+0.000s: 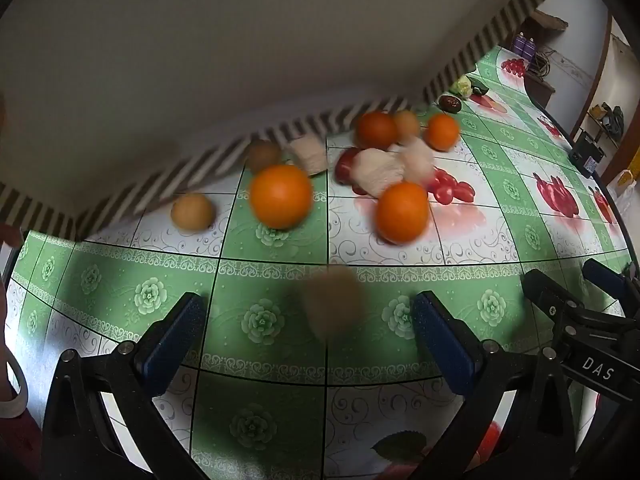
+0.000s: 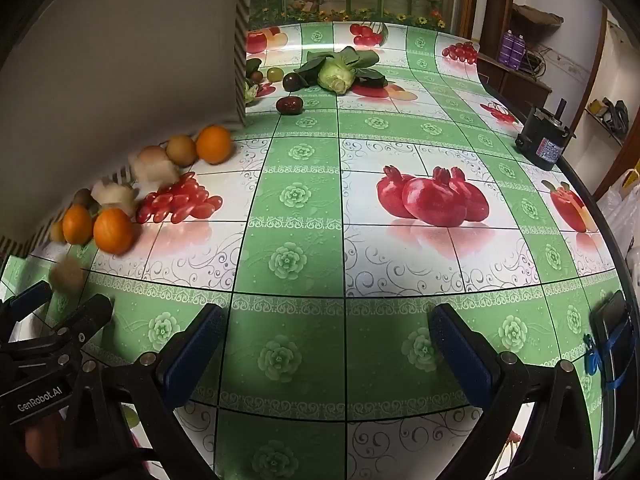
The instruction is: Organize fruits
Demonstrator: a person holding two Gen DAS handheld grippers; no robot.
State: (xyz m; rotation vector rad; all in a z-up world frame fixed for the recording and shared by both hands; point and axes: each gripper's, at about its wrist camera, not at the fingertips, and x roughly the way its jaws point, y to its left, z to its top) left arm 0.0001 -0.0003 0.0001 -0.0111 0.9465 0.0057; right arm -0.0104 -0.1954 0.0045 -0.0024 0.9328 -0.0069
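Note:
Several oranges (image 1: 281, 196) (image 2: 113, 231), brown round fruits (image 1: 192, 211) (image 2: 181, 150), a red apple (image 1: 344, 164) and pale foam-netted pieces (image 1: 376, 172) (image 2: 154, 168) lie loose along a grey board with a striped edge. One brown fruit (image 1: 334, 300) (image 2: 68, 274) is smeared by motion in front of the heap. In the left wrist view it shows between my left gripper's (image 1: 308, 304) (image 2: 60, 300) fingers, touching neither pad. That gripper is open. My right gripper (image 2: 326, 316) (image 1: 600, 280) stands open over bare tablecloth to the right, nothing between its fingers.
The tablecloth (image 2: 288, 260) bears printed pomegranates and tomatoes. A cabbage (image 2: 336, 74), a dark plum (image 2: 293, 80) and a dark red fruit (image 2: 289, 105) lie at the back. A black box (image 2: 540, 146) stands by the right table edge, a phone (image 2: 612, 340) nearer.

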